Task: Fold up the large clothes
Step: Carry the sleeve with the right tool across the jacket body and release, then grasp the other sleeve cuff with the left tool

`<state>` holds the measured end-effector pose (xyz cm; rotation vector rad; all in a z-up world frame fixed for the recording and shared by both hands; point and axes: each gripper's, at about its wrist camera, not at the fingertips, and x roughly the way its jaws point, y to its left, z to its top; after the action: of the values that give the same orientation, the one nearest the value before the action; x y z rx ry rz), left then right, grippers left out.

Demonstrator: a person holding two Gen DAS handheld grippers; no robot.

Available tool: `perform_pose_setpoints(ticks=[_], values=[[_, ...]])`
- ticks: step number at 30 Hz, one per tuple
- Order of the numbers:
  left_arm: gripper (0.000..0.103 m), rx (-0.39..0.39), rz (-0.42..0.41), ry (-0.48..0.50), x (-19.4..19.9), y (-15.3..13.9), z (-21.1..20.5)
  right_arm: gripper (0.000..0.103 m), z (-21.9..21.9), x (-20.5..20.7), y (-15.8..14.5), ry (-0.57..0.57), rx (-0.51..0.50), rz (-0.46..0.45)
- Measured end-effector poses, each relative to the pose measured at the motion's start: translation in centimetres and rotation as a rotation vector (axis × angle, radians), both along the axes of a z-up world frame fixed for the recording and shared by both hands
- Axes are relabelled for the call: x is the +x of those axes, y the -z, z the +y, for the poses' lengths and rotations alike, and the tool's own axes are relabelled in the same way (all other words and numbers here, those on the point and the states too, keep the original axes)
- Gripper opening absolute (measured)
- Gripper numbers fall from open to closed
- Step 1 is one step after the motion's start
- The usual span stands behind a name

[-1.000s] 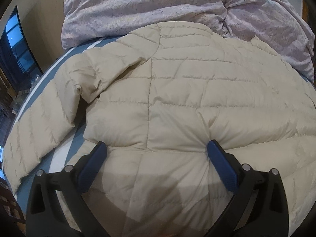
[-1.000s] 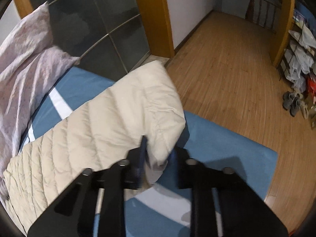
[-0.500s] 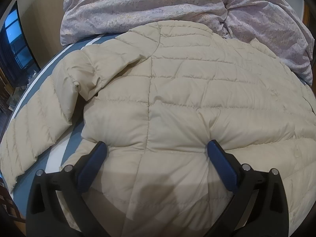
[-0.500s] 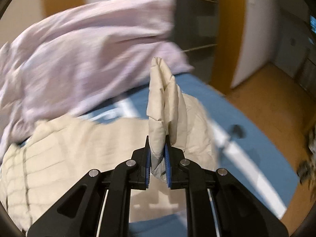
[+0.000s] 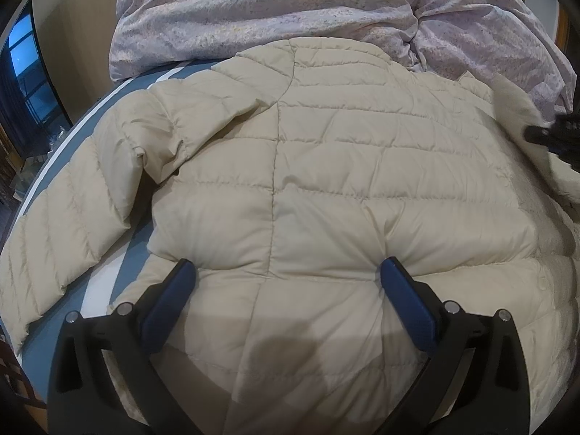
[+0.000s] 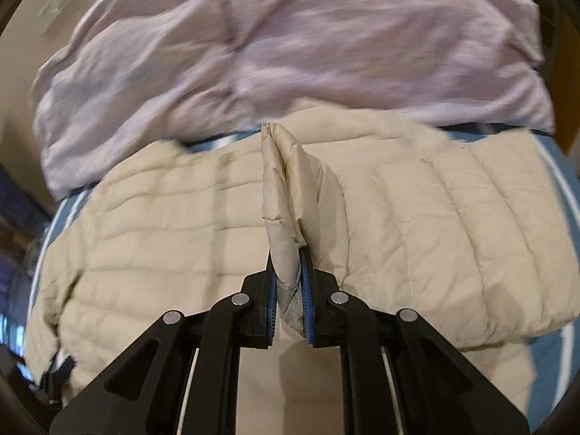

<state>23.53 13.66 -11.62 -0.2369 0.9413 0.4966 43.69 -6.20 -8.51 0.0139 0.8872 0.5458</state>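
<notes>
One cream quilted puffer jacket (image 5: pixel 326 166), spread flat, sleeve cuff (image 6: pixel 286 195) pinched upright

A crumpled lilac duvet (image 5: pixel 275 11) with a fine speckled print fills the upper part of the left wrist frame, heaped at the far end of the bed. The bed's blue sheet (image 5: pixel 108 275) with white stripes shows at lower left. At the far left edge, a dark window (image 5: pixel 25 83) glows blue against a beige wall (image 5: pixel 83 36). In the right wrist frame the duvet (image 6: pixel 290 47) appears blurred across the top, with blue sheet (image 6: pixel 565 166) at the right edge.
</notes>
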Motion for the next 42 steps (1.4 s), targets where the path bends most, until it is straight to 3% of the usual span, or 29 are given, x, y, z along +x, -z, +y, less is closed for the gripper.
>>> perform_pose_setpoints(ticks=[13,15,17,19,21,23,26,32,38,42], values=[[0.101,-0.003,-0.002,0.000,0.0,0.0,0.0,0.015,8.3,-5.2,0.2,-0.233,-0.013,0.042],[0.101,-0.004,-0.002,0.000,0.0,0.0,0.0,0.033,8.7,-6.0,0.1,-0.276,-0.014,0.052],[0.101,-0.004,-0.002,0.000,0.0,0.0,0.0,0.065,8.3,-6.7,-0.7,-0.308,0.021,0.055],[0.101,-0.004,-0.002,0.000,0.0,0.0,0.0,0.066,7.4,-7.3,-2.0,-0.317,0.054,0.008],[0.101,-0.004,-0.003,0.000,0.0,0.0,0.0,0.067,6.1,-7.3,-3.2,-0.292,0.074,-0.058],[0.101,-0.004,-0.003,0.000,0.0,0.0,0.0,0.075,4.4,-6.7,-4.0,-0.205,0.060,-0.137],[0.101,-0.004,-0.003,0.000,-0.1,0.0,0.0,0.075,2.7,-4.6,-2.9,-0.034,-0.079,-0.198],[0.101,-0.004,-0.004,0.000,0.0,0.0,0.0,0.078,2.1,-2.2,1.8,0.055,-0.170,-0.083],[0.101,-0.010,-0.010,0.001,0.0,0.0,0.0,0.087,3.7,-2.6,4.2,0.073,-0.246,-0.109],[0.101,-0.027,-0.034,0.004,-0.3,-0.1,0.1,0.093,3.8,-2.5,4.7,0.082,-0.246,-0.131]])
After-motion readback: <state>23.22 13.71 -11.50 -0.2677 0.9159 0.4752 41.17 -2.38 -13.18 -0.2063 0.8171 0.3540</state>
